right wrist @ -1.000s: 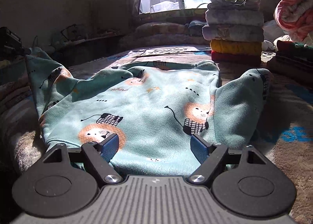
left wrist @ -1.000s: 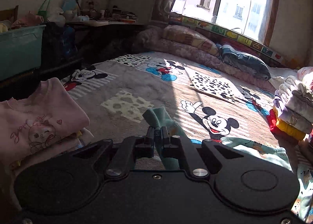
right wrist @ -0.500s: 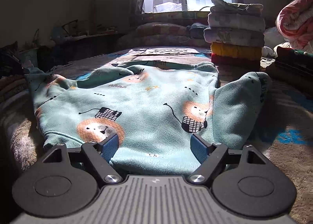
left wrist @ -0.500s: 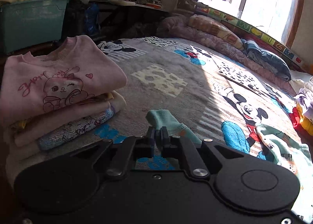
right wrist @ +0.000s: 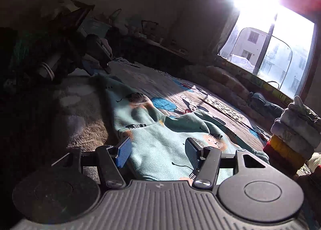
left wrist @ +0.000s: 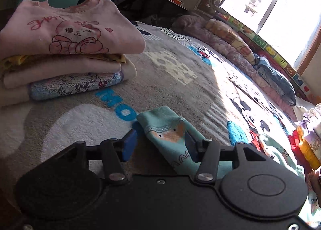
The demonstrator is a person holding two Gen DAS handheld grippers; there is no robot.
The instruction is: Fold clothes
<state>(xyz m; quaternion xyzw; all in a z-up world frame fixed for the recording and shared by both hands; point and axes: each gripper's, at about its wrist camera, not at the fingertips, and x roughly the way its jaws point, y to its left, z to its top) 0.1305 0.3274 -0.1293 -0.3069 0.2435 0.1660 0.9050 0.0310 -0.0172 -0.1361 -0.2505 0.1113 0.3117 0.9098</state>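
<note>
A: Starting with the left wrist view — where does the teal top lie?

B: Its sleeve (left wrist: 170,129) lies flat on the cartoon blanket (left wrist: 176,81), cuff end pointing away from the camera. The left gripper (left wrist: 159,145) has its blue pads spread wide, the sleeve lying loose between them and gripped by neither. Beyond the sleeve and to its left stands a pile of folded clothes (left wrist: 66,55) with a pink rabbit sweatshirt on top, well apart from the cuff.

A: And the right wrist view?

B: The body of the teal sweatshirt (right wrist: 160,141) is spread over the same blanket, running away from the camera. The right gripper (right wrist: 157,150) is likewise parted, fabric at the hem lying between the pads without being pinched. To the right of the sweatshirt, a second stack of folded clothes (right wrist: 293,135) stands close by. Glare from the window washes out the upper right.

A: So which step is this?

B: I'd judge the garment is being laid out flat, with folding proper not yet begun. The next move likely calls for the left pads to close on the cuff and carry the sleeve in across the sweatshirt's body, while the right takes the hem or holds the body down.
</note>
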